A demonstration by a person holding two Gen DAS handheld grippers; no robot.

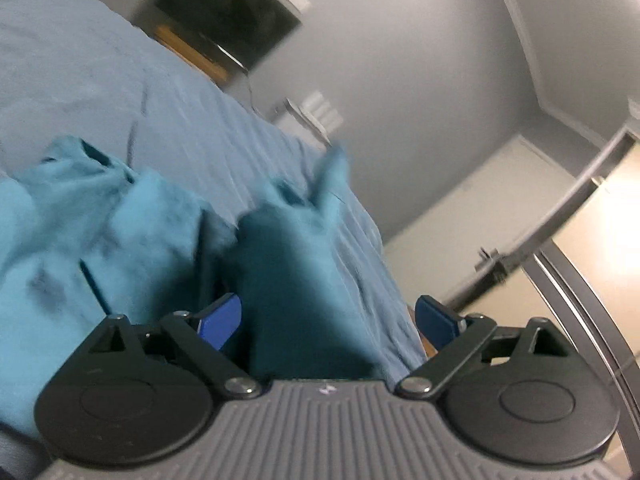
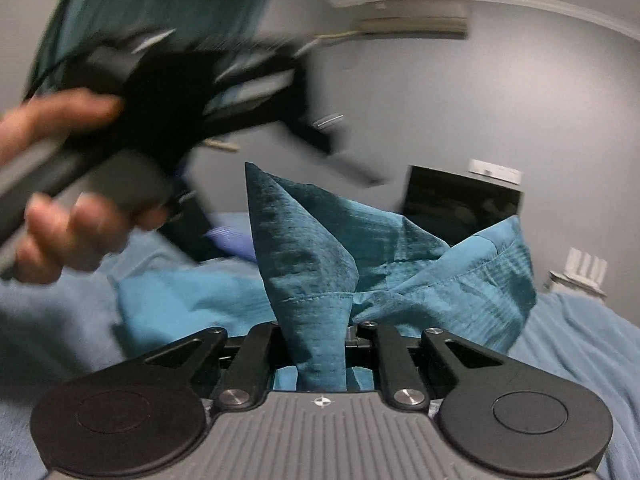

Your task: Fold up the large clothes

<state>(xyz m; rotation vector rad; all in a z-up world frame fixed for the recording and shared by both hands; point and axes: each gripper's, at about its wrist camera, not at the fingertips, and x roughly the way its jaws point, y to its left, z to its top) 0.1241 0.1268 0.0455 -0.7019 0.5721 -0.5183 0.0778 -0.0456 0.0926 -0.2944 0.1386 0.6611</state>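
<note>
A teal garment (image 1: pixel 100 236) lies bunched on the blue bedspread (image 1: pixel 100 60). My left gripper (image 1: pixel 328 316) stands open, its blue pads (image 1: pixel 222 318) wide apart. A dark fold of the garment (image 1: pixel 304 280) rises between them without being pinched. In the right wrist view my right gripper (image 2: pixel 320 322) is shut on the teal garment (image 2: pixel 316 264), which bunches up out of the closed jaws and hides the fingertips. A person's hand (image 2: pixel 68 224) carries the blurred left gripper (image 2: pixel 168 92) at the upper left, above the bed.
A dark screen (image 1: pixel 228 12) on a wooden stand sits against the grey wall beyond the bed. A white unit (image 2: pixel 580 276) stands by the bed's far right side. A wall air conditioner (image 2: pixel 412 26) hangs high up. A doorway with bright light (image 1: pixel 600 220) is at right.
</note>
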